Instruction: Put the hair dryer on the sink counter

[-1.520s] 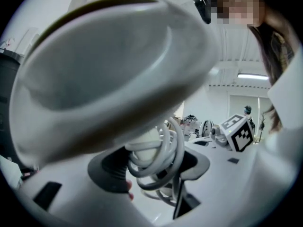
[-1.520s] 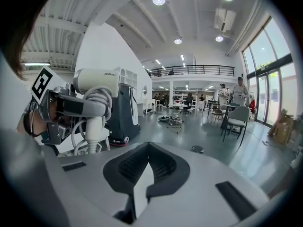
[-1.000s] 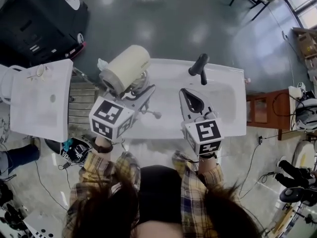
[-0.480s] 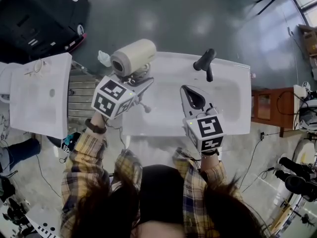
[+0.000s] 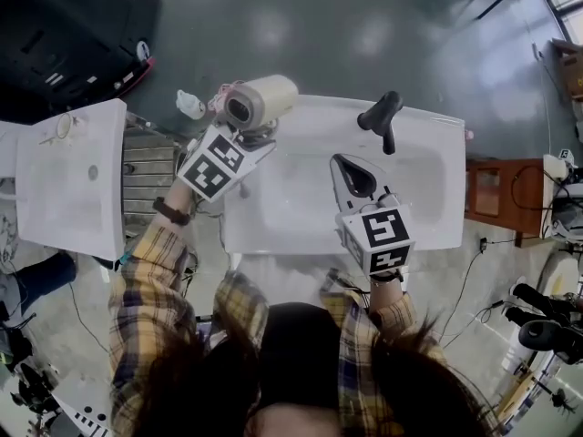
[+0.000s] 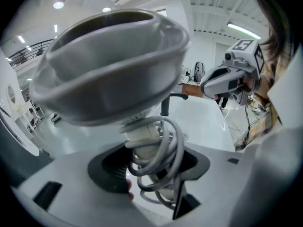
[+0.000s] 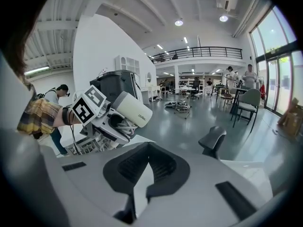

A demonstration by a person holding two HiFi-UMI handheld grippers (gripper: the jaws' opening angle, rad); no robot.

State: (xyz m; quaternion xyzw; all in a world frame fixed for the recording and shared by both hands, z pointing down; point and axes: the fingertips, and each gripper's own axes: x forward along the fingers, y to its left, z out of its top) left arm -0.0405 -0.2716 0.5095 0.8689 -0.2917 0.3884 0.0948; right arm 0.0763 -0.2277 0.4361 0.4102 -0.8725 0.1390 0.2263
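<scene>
A cream hair dryer (image 5: 261, 101) hangs over the back left corner of the white sink counter (image 5: 428, 157). My left gripper (image 5: 250, 141) is shut on its handle, which has the grey cord coiled round it. In the left gripper view the hair dryer (image 6: 109, 65) fills the upper picture above the left gripper (image 6: 151, 171). My right gripper (image 5: 352, 173) hovers over the basin, shut with nothing in it. The right gripper view shows the right gripper (image 7: 147, 167), and beyond it the hair dryer (image 7: 133, 109) in the left gripper (image 7: 115, 124).
A black faucet (image 5: 381, 116) stands at the back of the sink counter. A second white counter (image 5: 73, 176) lies to the left, with a metal grate (image 5: 150, 167) between the two. A black machine (image 5: 64, 25) is at top left and a wooden shelf (image 5: 492, 203) at right.
My left gripper has carried the hair dryer back and to the left, from over the basin's left side to the counter's back left corner, turning it. The right gripper has hardly moved.
</scene>
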